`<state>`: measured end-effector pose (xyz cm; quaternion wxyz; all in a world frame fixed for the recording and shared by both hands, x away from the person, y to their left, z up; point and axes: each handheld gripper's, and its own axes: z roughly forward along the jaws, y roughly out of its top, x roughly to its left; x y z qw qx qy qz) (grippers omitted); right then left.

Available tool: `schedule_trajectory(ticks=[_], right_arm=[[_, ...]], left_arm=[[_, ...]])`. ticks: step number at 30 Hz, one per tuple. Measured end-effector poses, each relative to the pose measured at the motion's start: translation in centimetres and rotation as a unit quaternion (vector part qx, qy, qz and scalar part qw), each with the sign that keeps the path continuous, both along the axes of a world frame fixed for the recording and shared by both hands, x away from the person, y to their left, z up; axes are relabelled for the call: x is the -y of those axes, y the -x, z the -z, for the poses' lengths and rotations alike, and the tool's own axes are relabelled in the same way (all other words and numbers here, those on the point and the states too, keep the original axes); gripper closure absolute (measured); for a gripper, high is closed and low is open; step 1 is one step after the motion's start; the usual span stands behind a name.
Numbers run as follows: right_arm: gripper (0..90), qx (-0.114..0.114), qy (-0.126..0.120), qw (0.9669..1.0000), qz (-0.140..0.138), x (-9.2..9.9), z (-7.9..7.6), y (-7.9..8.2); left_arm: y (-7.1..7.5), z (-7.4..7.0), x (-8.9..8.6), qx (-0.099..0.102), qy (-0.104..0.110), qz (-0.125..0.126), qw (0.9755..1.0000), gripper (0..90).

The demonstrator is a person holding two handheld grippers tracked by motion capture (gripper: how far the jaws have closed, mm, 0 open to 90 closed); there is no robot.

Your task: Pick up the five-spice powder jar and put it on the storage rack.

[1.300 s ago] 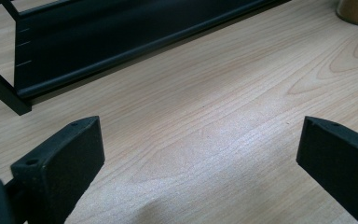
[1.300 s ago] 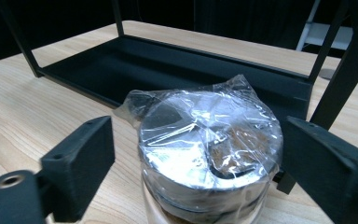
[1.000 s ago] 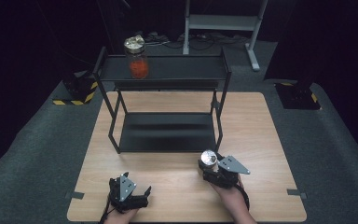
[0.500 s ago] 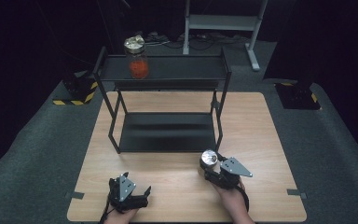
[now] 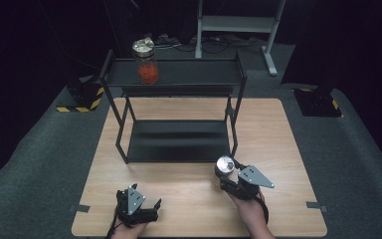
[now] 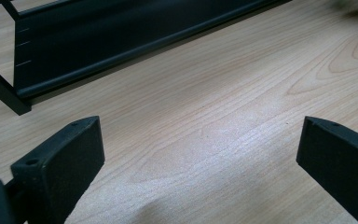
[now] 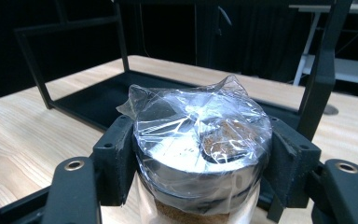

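Your right gripper (image 5: 227,175) clamps its jaws just under the lid of the brown-filled jar (image 7: 200,154) at the shelf's (image 5: 174,89) front-right corner, likely for shelving, while your left gripper (image 5: 146,208) rests wide and empty on the table (image 5: 189,194).

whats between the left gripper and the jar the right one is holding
Bare wooden tabletop and nothing else: in the high view no object lies between the open left gripper and the brown-filled jar clamped in the right gripper.
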<state>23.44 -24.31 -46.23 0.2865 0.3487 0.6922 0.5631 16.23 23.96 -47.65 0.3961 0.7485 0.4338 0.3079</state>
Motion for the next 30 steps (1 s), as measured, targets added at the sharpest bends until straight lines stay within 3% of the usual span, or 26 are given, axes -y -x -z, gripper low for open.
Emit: schedule_trajectory(ticks=[18,30], right_arm=[[34.3,0.038,-0.006,0.9991,-0.017,-0.8,-5.0,0.0],[34.3,0.062,-0.017,0.9976,-0.026,-1.9,-7.4,-1.0]], left_arm=[[0.0,0.0,0.0,0.0,0.0,0.002,1.0,1.0],[0.1,0.0,-0.1,0.001,0.002,0.003,1.0,1.0]])
